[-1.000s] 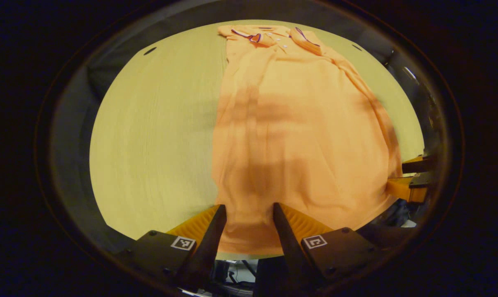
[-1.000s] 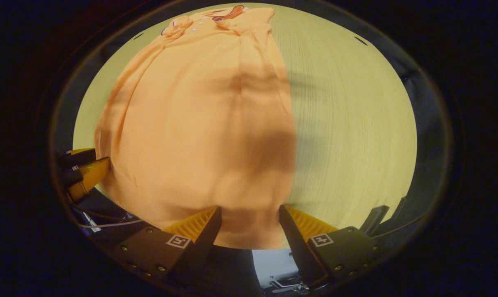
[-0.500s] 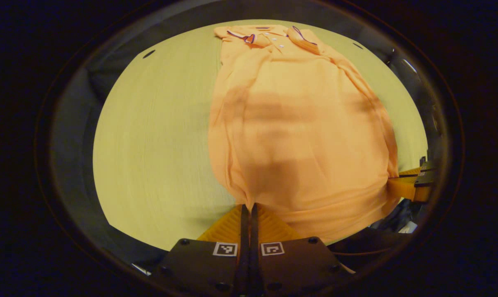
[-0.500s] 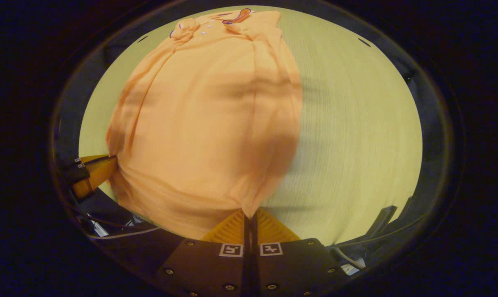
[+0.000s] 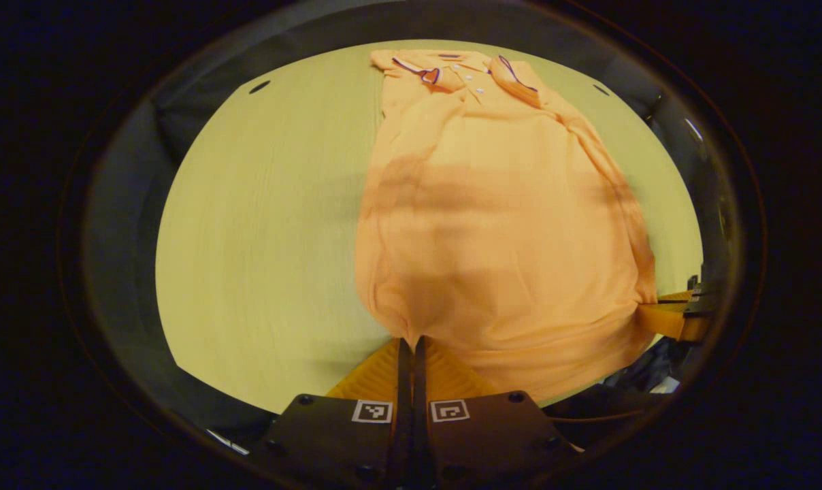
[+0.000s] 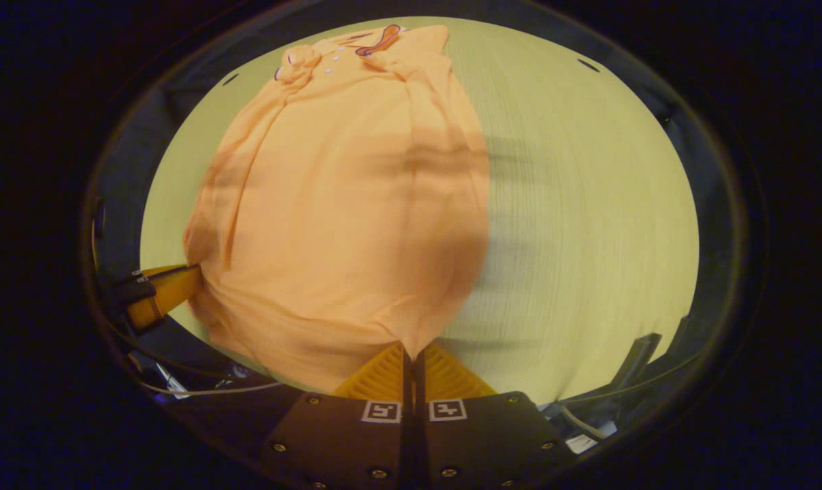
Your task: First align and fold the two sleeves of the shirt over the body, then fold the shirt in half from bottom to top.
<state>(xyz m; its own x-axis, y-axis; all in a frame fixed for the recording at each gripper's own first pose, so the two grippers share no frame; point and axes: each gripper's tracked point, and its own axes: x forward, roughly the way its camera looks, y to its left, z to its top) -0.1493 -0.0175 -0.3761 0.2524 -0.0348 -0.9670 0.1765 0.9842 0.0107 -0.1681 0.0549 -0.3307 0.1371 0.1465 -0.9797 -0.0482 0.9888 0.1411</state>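
Orange polo shirt (image 5: 499,224) lies lengthwise on the pale wooden table (image 5: 261,238), sleeves already folded in; left gripper (image 5: 409,344) and right gripper (image 6: 411,352) each pinch a bottom hem corner, so the bottom-to-top fold seems left

Your left gripper (image 5: 411,340) has a dark housing with round screws and two small square black-and-white markers side by side, with ribbed faces beside its fingers. Your right gripper (image 6: 411,350) has the same build, with thin cables trailing nearby.
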